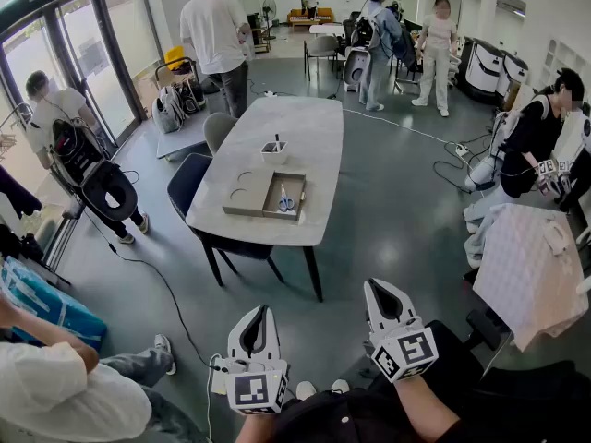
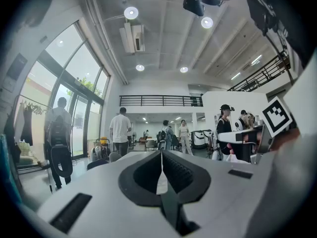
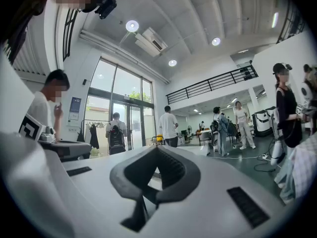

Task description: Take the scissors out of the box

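The scissors [image 1: 286, 201], with blue handles, lie inside an open cardboard box [image 1: 297, 180] on the grey table [image 1: 305, 127], far ahead of me. The box's flat lid [image 1: 246, 193] lies just left of it. Both grippers are held low and near me, well short of the table and pointing level toward it. My left gripper [image 1: 262, 310] [image 2: 161, 153] has its black pads pressed together with nothing between them. My right gripper [image 1: 371, 285] [image 3: 156, 149] is likewise shut and empty.
A small white holder [image 1: 274, 151] with pens stands behind the box. Dark chairs [image 1: 189, 181] sit at the table's left side. Cables [image 1: 148, 270] trail over the floor. Several people stand around the room; a seated person [image 1: 55, 386] is at my lower left.
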### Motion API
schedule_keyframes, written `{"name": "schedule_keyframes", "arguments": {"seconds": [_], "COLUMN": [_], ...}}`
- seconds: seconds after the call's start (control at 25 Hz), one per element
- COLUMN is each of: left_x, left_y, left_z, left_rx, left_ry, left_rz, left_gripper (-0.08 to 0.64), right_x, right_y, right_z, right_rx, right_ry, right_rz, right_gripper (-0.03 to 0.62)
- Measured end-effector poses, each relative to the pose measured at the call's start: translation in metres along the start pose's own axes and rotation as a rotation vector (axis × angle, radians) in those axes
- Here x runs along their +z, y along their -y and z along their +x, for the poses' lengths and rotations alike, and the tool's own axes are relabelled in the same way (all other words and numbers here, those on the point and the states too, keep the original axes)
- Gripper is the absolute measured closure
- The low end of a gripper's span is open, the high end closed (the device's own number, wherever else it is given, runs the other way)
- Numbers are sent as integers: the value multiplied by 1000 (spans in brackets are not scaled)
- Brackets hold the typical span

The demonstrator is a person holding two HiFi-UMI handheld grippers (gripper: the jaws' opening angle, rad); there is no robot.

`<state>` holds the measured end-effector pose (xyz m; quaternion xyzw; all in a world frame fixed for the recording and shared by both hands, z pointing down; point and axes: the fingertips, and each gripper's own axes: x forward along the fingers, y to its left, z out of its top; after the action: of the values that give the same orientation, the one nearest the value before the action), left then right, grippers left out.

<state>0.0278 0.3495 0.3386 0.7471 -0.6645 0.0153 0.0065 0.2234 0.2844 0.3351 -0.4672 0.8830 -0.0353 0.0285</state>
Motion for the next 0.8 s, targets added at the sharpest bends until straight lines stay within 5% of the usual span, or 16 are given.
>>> {"name": "schedule_keyframes", "arguments": {"seconds": [0.8], "left_x": [-5], "left_y": [-26], "left_z": [21], "left_rx": [-26], "left_ry": [-6], "left_rz": [-16], "left_gripper": [543], "right_x": [-3], "right_y": [-14], "right_z": [31], "right_rx": [-1], "right_ry": [12], "right_rz": [5], "right_gripper": [595]}}
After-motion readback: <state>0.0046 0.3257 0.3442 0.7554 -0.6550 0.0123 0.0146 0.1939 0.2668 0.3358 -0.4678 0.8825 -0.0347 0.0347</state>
